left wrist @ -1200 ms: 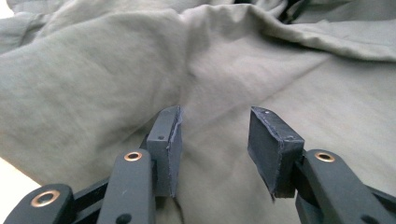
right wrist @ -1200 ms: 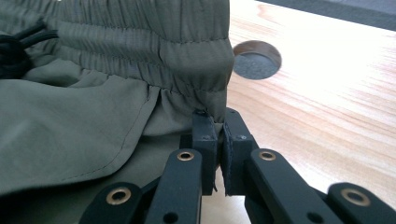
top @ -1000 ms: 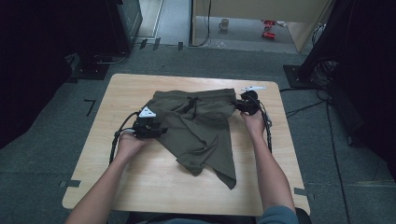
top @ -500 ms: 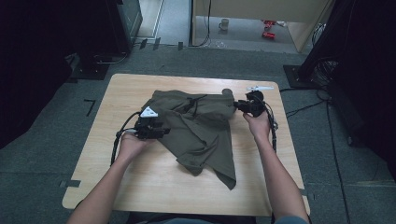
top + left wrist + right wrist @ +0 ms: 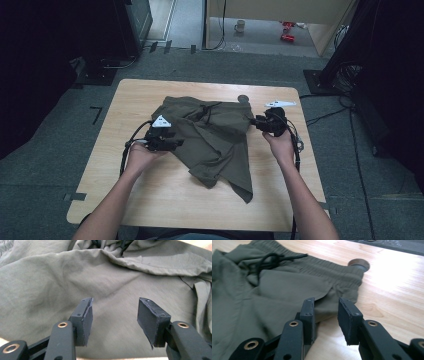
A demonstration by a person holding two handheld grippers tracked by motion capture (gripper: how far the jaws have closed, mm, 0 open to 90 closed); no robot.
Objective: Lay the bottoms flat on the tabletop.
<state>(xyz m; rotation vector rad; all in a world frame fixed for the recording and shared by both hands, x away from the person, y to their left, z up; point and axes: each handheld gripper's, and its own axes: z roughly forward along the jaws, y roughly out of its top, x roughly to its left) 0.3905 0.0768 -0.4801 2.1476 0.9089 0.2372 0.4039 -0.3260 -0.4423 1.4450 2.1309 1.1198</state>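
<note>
A pair of olive-green fabric shorts (image 5: 215, 137) with a black drawstring (image 5: 268, 261) lies crumpled mid-way across the light wooden counter (image 5: 150, 200). Its elastic waistband runs along the far side, and one leg trails toward the near right corner. The left claw (image 5: 113, 320) hovers over the shorts' left part, jaws spread wide and empty. The right claw (image 5: 325, 320) sits at the waistband's right corner, jaws parted around nothing, beside a round dark hole (image 5: 359, 264) in the counter. Both forearms reach forward from the near edge.
</note>
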